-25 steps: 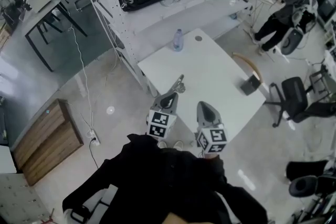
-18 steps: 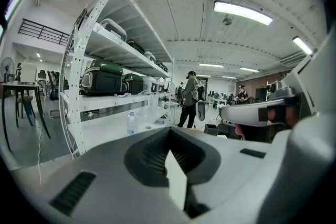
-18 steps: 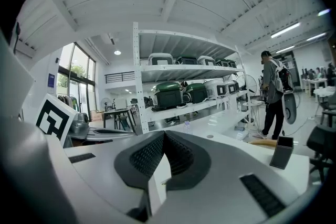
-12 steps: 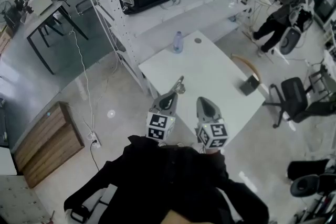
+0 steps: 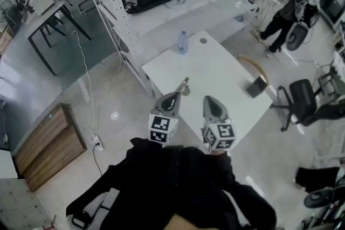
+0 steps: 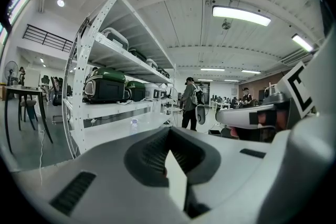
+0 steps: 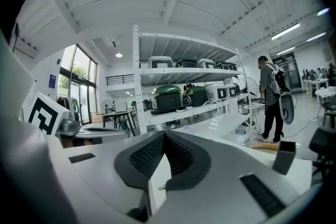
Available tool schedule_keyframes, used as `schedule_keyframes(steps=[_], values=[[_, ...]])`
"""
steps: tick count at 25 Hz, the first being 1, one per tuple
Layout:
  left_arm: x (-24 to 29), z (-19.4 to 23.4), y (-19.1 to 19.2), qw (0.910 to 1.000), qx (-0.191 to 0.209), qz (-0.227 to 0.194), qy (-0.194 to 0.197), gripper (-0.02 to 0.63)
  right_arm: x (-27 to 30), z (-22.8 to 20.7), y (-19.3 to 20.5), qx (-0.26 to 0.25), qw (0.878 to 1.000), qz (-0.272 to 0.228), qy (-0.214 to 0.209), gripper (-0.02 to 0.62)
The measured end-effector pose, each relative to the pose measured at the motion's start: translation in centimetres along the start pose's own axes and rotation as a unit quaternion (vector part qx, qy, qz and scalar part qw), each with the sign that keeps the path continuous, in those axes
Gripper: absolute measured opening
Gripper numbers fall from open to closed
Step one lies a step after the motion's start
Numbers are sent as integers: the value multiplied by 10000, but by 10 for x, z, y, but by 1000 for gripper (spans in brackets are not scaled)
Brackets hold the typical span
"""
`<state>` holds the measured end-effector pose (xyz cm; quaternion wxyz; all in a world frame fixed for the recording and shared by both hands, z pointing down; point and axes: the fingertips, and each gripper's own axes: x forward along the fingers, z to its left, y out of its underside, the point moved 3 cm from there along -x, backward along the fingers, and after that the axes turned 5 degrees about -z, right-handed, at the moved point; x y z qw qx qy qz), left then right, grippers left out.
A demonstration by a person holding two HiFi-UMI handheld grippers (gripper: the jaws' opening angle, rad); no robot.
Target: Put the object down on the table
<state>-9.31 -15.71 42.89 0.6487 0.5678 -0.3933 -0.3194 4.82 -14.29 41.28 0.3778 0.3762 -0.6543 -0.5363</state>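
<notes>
Hovering side by side over the near edge of the white table (image 5: 218, 70), the left gripper (image 5: 176, 96) and the right gripper (image 5: 209, 99) each have their jaws pressed together, with nothing visible between them; a small grey object (image 5: 184, 86) lies on the table just ahead of the left gripper's tip, though whether they touch cannot be told; farther back on the table stand a clear bottle (image 5: 183, 41) and a dark box (image 5: 257, 86), well apart.
</notes>
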Motion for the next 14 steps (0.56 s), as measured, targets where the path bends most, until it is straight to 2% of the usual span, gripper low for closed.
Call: schedule_keyframes(steps=[14], values=[[21,1,2,10000,7,19,12,3,14,-18,-1,-2,10000,-29,-7,2]])
